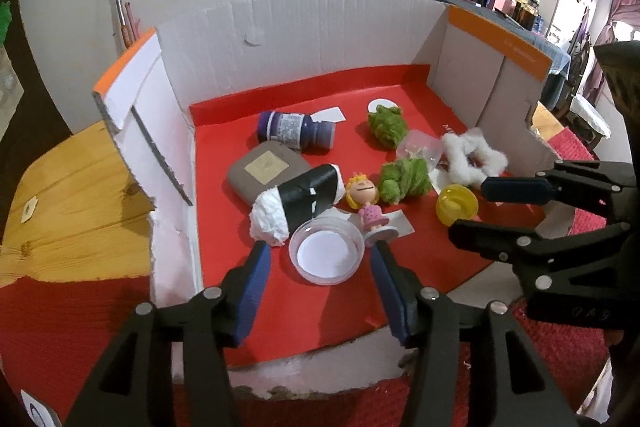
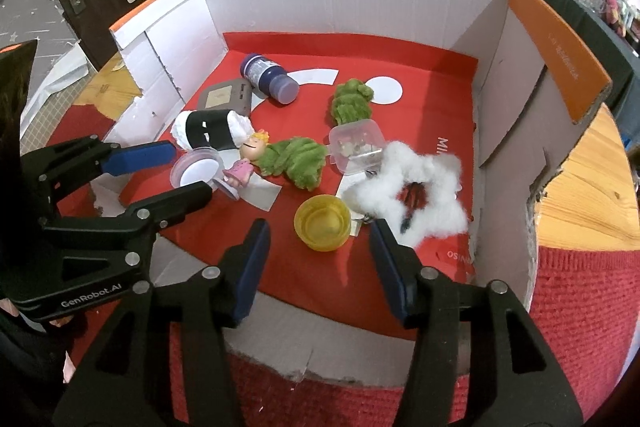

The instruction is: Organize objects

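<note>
Cardboard box (image 1: 304,39) lined in red, holding scattered small objects. The left gripper (image 1: 316,259) stands with jaws parted either side of a clear round cup (image 1: 326,253), its pads clear of the rim, gripping nothing. The right gripper (image 2: 318,237) likewise stands parted around a yellow cup (image 2: 322,223) beside a fluffy white star (image 2: 420,187), holding nothing.

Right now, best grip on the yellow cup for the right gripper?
Probably the yellow cup by its round side wall, from above and the near side. It stands mouth-up just beyond the open right gripper, with the white fluffy star crowding its right.
</note>
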